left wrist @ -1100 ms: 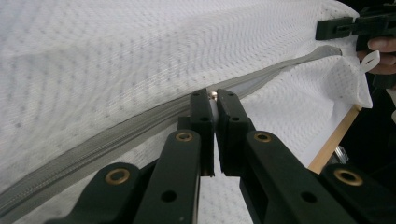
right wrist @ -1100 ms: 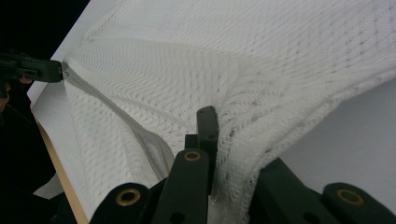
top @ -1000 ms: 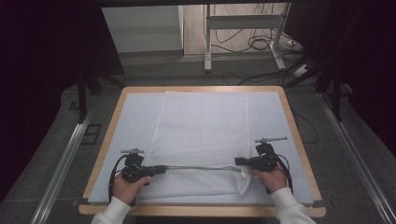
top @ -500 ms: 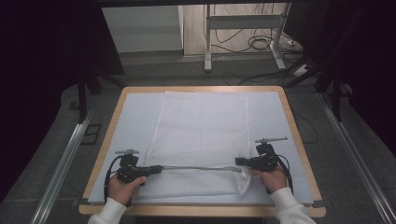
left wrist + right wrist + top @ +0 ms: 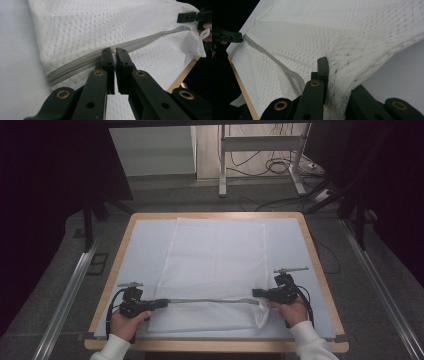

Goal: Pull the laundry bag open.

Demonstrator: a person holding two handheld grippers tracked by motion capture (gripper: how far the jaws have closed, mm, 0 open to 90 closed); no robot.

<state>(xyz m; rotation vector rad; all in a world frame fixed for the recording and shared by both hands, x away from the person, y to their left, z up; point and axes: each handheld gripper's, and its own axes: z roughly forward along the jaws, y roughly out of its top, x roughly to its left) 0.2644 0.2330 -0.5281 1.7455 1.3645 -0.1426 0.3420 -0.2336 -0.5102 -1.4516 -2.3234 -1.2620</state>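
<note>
- Mesh bag: white, lying flat in the middle of the desk on a pale cover. Its near edge is lifted slightly between the two grippers.
- Zipper: a grey band running along the near edge of the bag, drawn taut in a straight line from one hand to the other.
- Right gripper: fingers closed on the mesh at the bag's right corner, with fabric bunched over them. It has held its position for the last second and serves as the anchor.
- Left gripper: fingers closed on the zipper line, with a small metal part pinched at their tips, probably the slider pull. This hand has crept slightly to the left, away from the anchor.
- Meaning for the work: the slider appears to be travelling along the zipper towards the bag's left end under steady tension. Whether the teeth behind it are joined or parted cannot be told.
</note>
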